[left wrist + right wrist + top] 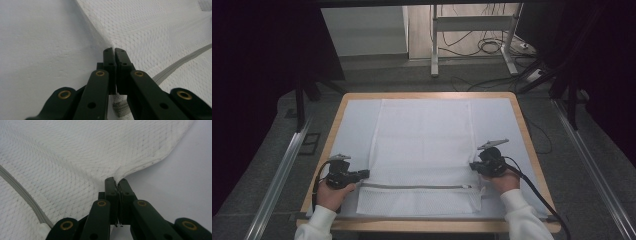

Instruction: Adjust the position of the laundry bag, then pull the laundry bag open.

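One white mesh bag (422,150) lies flat on the pale cover (497,120) of one wooden-edged table (518,107), its single grey zipper (412,187) running across near the person's edge. Two grippers are present, one per hand. The left gripper (364,173) sits at the bag's left edge just above the zipper line; the right gripper (473,166) sits at the bag's right edge at a similar height.

The left gripper view shows the jaws clamped together on the bag's side seam (100,37), with the zipper (180,62) passing to one side. The right gripper view shows the jaws pinched on the bag's hem (150,162), the mesh puckered and drawn up at the tips.

The high view adds the two white sleeves (522,215), the floor rails (282,170) and cables (487,47) beyond the table.
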`<state>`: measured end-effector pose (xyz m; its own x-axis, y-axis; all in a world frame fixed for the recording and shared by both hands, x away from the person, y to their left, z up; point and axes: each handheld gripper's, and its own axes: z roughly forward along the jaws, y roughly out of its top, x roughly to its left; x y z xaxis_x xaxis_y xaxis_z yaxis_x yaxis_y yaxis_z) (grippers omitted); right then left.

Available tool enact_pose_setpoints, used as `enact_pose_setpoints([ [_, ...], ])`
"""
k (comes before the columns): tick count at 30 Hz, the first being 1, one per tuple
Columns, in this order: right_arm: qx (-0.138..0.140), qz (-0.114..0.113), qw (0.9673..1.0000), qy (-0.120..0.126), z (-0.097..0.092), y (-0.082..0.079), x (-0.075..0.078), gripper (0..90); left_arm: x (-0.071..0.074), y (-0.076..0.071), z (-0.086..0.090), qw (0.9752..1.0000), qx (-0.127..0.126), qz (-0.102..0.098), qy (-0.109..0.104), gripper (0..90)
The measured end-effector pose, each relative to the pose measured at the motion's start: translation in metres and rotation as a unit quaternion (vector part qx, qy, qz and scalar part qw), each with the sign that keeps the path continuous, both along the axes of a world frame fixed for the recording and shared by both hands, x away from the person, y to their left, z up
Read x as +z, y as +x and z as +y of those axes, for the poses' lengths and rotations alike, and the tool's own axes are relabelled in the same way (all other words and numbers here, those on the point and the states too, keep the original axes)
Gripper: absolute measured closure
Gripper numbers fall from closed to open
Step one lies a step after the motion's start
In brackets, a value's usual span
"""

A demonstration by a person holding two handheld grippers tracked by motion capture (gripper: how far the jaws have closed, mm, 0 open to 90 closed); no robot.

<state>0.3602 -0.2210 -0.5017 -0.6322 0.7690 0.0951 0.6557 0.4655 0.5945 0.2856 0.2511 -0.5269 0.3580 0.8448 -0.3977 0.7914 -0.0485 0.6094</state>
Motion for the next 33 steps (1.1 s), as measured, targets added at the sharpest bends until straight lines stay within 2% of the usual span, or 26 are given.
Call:
enact_pose_setpoints([
  [5,0.003,0.0,1.0,-0.003,0.002,0.0,-0.001,86.9,0.0,0.0,0.0,1.0,-0.001,0.0,0.002,88.8],
  [9,0.004,-0.002,1.0,-0.003,0.001,0.0,-0.001,86.1,0.0,-0.001,-0.001,0.9999,-0.002,-0.006,0.013,85.8],
  [11,0.007,-0.008,0.9999,-0.002,0.001,-0.001,0.0,83.0,0.004,-0.003,-0.004,0.9993,-0.006,-0.022,0.029,77.2],
  [14,0.006,-0.019,0.9998,0.004,-0.003,-0.001,0.002,68.7,0.013,-0.006,-0.008,0.9973,0.013,-0.049,0.052,56.3],
  [16,-0.004,-0.025,0.9996,0.01,-0.006,-0.002,0.005,58.7,0.021,-0.008,-0.011,0.9962,0.022,-0.062,0.057,49.1],
  [17,-0.008,-0.031,0.9994,0.01,-0.007,-0.002,0.007,53.4,0.023,-0.008,-0.012,0.996,0.02,-0.065,0.057,48.4],
  [20,-0.025,-0.036,0.9987,0.024,-0.012,-0.003,0.009,42.1,0.03,-0.009,-0.02,0.9959,0.01,-0.073,0.053,46.3],
  [22,-0.035,-0.035,0.9979,0.041,-0.017,-0.004,0.011,38.6,0.032,-0.009,-0.026,0.9959,-0.005,-0.075,0.051,41.3],
  [23,-0.04,-0.035,0.9974,0.049,-0.019,-0.004,0.012,37.5,0.034,-0.009,-0.03,0.9958,-0.011,-0.075,0.051,40.0],
  [27,-0.057,-0.061,0.9946,0.061,-0.025,-0.008,0.016,34.7,0.042,-0.013,-0.045,0.9943,-0.042,-0.085,0.048,36.4],
  [33,-0.059,-0.062,0.9944,0.062,-0.025,-0.007,0.015,31.9,0.049,-0.015,-0.06,0.9923,-0.061,-0.096,0.05,31.4],
])
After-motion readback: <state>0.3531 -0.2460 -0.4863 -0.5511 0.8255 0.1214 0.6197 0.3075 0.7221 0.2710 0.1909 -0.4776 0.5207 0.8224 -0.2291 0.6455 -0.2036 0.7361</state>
